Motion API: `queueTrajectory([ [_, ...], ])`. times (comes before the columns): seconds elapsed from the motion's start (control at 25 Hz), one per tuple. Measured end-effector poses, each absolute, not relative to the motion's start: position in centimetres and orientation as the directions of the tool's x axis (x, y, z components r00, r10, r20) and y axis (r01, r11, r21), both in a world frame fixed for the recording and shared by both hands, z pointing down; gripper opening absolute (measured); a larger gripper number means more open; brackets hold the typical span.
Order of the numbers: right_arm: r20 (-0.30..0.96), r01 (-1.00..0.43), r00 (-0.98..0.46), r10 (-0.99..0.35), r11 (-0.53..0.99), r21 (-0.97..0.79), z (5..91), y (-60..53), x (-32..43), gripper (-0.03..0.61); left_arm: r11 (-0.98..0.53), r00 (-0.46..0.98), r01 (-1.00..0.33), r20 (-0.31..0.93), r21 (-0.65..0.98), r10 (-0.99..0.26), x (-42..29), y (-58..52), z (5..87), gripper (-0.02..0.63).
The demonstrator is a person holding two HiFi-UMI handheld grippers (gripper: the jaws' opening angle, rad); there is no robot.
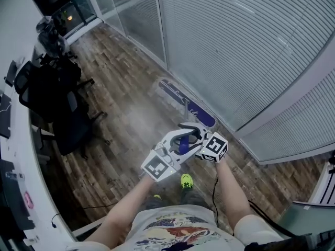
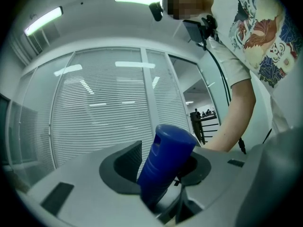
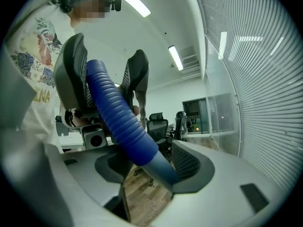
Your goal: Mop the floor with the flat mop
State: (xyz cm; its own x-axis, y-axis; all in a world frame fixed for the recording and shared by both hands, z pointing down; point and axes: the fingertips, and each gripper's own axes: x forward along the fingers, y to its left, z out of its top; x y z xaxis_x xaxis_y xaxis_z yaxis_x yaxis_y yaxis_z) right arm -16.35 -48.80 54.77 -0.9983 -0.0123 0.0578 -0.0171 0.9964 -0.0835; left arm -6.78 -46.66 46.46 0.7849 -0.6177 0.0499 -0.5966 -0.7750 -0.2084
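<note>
Gripping blue mop handle [image 3: 120,122], left gripper [image 2: 163,163] clamped on its top, right gripper [image 3: 150,168] clamped lower

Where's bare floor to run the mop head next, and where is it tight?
Free: the wood floor strip along the glass wall beyond the mop head, toward the far corner, and the patch between the mop head and the office chairs. Crowded: the left side, where the chairs bunch against the white desk.
</note>
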Motion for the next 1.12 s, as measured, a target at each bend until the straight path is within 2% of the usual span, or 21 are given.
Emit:
queueTrajectory([
  [0.2, 0.092, -0.091, -0.992, -0.083, 0.992, -0.093, 55.9, -42.4, -19.1, 0.233, -0.818, 0.825, -0.53, 0.088, -0.226, -0.559, -9.3, -39.5, 47.7, 0.16],
  [0.48, 0.072, -0.214, -0.976, -0.207, 0.972, -0.096, 55.9, -28.9, -23.1, 0.233, -0.861, 0.879, -0.445, 0.065, -0.246, -0.473, -13.7, -24.8, 47.8, 0.16],
  [0.8, 0.064, -0.243, -0.97, -0.237, 0.963, -0.115, 53.7, -12.9, -26.5, 0.233, -0.899, 0.91, -0.386, 0.075, -0.208, -0.408, -17.4, -8.7, 45.5, 0.161],
  [1.12, 0.088, -0.242, -0.968, -0.233, 0.964, -0.107, 53.0, -6.9, -28.5, 0.233, -0.904, 0.915, -0.385, 0.051, -0.184, -0.4, -19.6, -2.8, 44.5, 0.161],
])
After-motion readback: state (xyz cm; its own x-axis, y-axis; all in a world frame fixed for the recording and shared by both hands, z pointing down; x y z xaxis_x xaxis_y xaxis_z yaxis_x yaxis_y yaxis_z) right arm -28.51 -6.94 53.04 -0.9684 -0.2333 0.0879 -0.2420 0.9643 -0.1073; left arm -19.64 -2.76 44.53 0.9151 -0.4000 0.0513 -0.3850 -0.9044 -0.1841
